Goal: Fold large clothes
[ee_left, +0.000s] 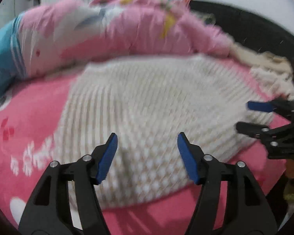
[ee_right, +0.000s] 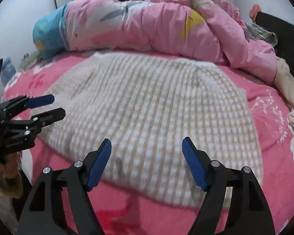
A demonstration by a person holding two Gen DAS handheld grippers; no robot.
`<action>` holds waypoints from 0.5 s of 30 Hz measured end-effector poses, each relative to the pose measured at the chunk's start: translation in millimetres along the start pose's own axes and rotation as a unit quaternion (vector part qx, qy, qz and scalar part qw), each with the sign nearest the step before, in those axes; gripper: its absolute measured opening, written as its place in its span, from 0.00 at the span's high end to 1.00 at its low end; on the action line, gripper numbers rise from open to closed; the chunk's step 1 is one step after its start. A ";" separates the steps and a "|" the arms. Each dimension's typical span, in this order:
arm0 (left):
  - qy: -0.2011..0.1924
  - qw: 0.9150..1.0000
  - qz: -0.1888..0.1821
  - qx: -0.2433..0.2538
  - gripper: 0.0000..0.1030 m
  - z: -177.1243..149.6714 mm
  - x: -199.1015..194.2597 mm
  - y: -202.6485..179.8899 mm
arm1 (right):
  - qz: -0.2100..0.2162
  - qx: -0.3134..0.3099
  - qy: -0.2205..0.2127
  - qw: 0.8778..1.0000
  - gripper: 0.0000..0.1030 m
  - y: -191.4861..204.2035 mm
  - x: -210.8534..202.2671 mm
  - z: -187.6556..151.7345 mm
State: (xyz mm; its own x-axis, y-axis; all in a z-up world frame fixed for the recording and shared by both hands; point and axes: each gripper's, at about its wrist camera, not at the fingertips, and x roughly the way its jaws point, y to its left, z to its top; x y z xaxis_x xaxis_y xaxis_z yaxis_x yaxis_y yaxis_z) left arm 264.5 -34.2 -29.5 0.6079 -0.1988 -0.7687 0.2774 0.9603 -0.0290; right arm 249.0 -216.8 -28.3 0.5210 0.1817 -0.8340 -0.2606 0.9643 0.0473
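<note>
A large cream-and-white waffle-knit garment (ee_left: 147, 98) (ee_right: 147, 98) lies spread flat on a pink printed bedsheet (ee_left: 29, 113) (ee_right: 274, 117). My left gripper (ee_left: 147, 135) hovers over the garment's near edge, open, with nothing between its blue pads. My right gripper (ee_right: 147, 140) hangs over the same near hem, also open and empty. Each shows in the other's view: the right gripper (ee_left: 243, 115) at the garment's right edge, the left gripper (ee_right: 58, 105) at its left edge. The left wrist view is blurred.
A bundled pink quilt (ee_left: 127, 29) (ee_right: 166, 25) lies along the far side of the bed, with a blue pillow (ee_left: 2, 58) (ee_right: 47, 33) at its left end. More cream cloth (ee_left: 268, 68) (ee_right: 288, 84) is heaped at the right by a dark headboard (ee_left: 245, 25) (ee_right: 284, 39).
</note>
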 end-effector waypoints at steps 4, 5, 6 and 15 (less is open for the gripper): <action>0.015 0.999 0.011 -0.036 0.39 -9.8 22.7 7.8 | -0.005 0.033 0.010 0.999 0.24 -3.8 19.1 -6.4; 0.012 0.999 0.010 -0.039 0.40 -10.1 14.3 7.3 | 0.001 0.042 0.005 0.999 0.24 -2.6 3.1 -4.5; 0.010 0.999 0.002 -0.044 0.39 -10.7 4.3 6.7 | 0.008 0.044 -0.001 0.999 0.25 -2.2 -9.1 -5.7; -0.046 0.996 0.007 -0.080 0.16 -54.2 -108.6 -13.3 | -0.020 0.097 -0.051 0.994 0.10 -7.7 -99.3 -64.7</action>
State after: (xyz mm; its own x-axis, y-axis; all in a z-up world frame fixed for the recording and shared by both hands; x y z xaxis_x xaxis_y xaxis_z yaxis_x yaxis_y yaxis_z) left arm 154.5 -14.9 19.6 0.6779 -0.1949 -0.7089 0.1513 0.9806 -0.1250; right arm 146.7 -254.7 18.6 0.6101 0.1518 -0.7777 -0.0816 0.9883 0.1290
